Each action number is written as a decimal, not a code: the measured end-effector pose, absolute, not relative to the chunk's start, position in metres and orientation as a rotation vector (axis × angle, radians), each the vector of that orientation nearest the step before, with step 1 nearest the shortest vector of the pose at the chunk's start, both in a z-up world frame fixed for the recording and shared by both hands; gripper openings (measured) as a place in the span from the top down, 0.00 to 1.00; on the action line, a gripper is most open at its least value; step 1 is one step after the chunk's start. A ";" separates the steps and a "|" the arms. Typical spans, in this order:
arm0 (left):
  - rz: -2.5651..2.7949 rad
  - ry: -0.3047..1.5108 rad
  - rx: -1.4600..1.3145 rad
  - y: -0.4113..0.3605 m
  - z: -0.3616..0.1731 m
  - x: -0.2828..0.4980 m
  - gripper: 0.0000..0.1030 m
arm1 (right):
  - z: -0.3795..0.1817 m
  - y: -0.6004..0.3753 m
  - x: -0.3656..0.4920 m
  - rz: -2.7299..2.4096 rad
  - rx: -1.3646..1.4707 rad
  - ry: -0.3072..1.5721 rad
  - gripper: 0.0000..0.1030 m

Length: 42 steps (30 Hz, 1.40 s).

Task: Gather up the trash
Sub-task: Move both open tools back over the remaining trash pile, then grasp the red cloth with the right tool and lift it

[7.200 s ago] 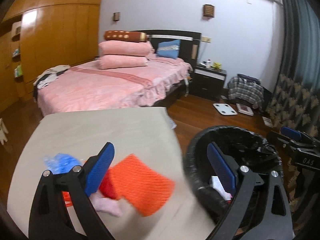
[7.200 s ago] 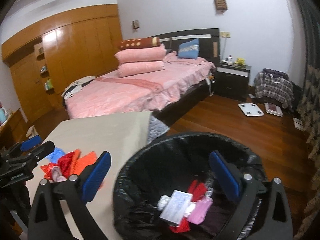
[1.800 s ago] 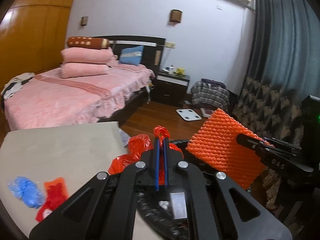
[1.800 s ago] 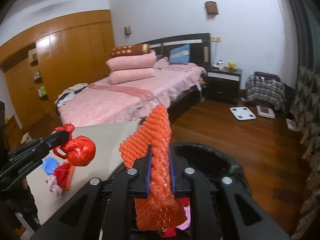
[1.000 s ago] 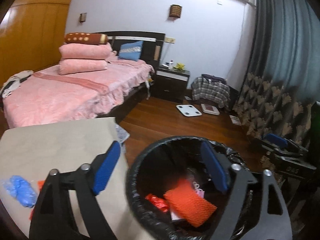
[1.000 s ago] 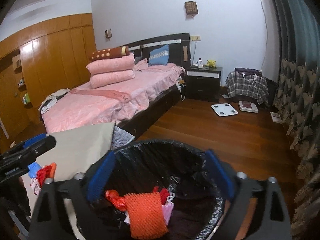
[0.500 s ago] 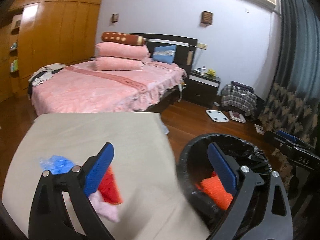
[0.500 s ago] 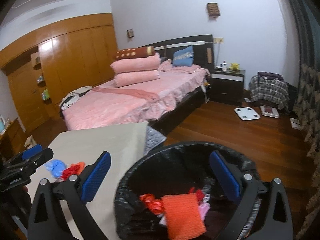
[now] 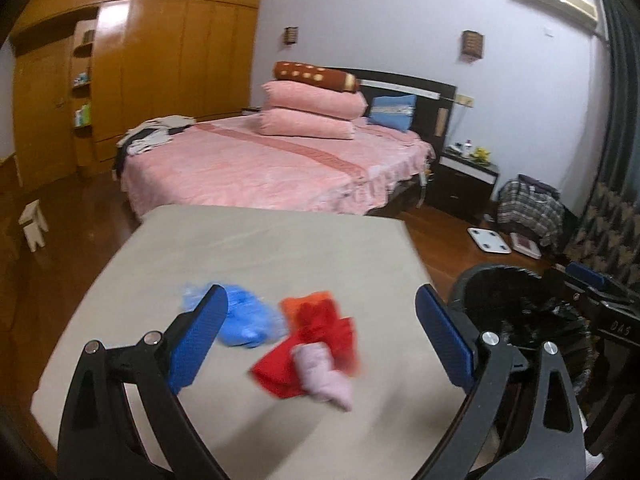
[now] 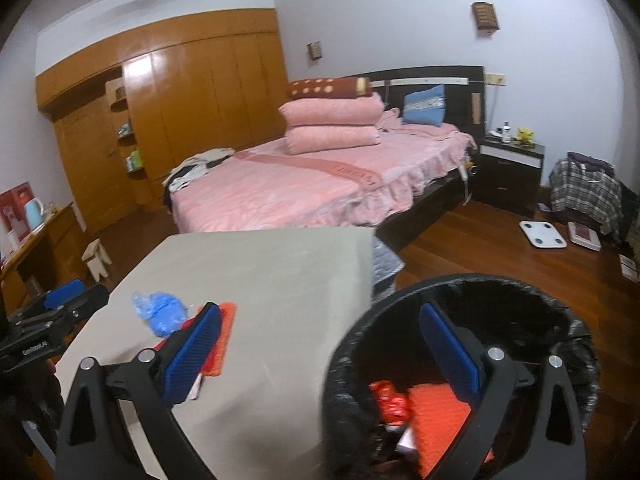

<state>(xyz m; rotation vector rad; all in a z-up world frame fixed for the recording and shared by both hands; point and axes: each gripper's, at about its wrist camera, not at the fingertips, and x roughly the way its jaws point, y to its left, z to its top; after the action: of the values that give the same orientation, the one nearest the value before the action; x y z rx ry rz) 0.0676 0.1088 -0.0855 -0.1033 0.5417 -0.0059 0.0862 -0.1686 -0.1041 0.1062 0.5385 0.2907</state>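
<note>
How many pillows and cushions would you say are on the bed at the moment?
4: a brown dotted bolster lies on two stacked pink pillows, and a blue cushion leans at the headboard. More may be hidden behind them.

table (image 9: 280, 256): matt beige cloth | bin liner (image 10: 576, 336): black crinkled plastic | floor (image 10: 480, 256): glossy wood | wardrobe (image 9: 168, 60): glossy wood | bedspread (image 9: 256, 168): soft pink cloth

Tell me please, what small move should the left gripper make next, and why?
Probably lower the left gripper onto the small pile on the beige table and close on the pale pink wad lying on the red wrapper. Its jaws are open and empty, the pile sits between them, and the black-lined trash bin already holds the orange mesh piece.
</note>
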 end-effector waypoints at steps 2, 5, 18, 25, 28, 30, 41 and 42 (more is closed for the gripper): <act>0.028 0.551 -0.103 0.123 -0.091 0.065 0.10 | -0.109 -0.154 0.089 0.311 0.094 0.549 0.06; 0.067 0.562 -0.102 0.142 -0.098 0.061 0.10 | -0.119 -0.138 0.093 0.339 0.090 0.565 0.06; 0.128 0.618 -0.139 0.188 -0.130 0.054 0.10 | -0.161 -0.065 0.104 0.465 0.011 0.652 0.24; 0.135 0.627 -0.147 0.193 -0.137 0.061 0.10 | -0.183 -0.043 0.123 0.505 -0.023 0.705 0.39; 0.142 0.634 -0.155 0.197 -0.141 0.066 0.10 | -0.192 -0.033 0.131 0.520 -0.033 0.729 0.40; 0.146 0.640 -0.158 0.200 -0.144 0.071 0.10 | -0.198 -0.029 0.135 0.528 -0.036 0.741 0.42; 0.154 0.665 -0.174 0.209 -0.155 0.090 0.10 | -0.217 -0.010 0.158 0.568 -0.043 0.791 0.46; 0.156 0.666 -0.176 0.209 -0.156 0.090 0.11 | -0.218 -0.008 0.159 0.575 -0.046 0.794 0.48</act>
<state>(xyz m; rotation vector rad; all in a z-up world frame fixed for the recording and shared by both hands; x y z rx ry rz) 0.0903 0.2095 -0.1560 -0.1760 0.6660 0.1559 0.1588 -0.0085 -0.2179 -0.0455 0.7941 0.5746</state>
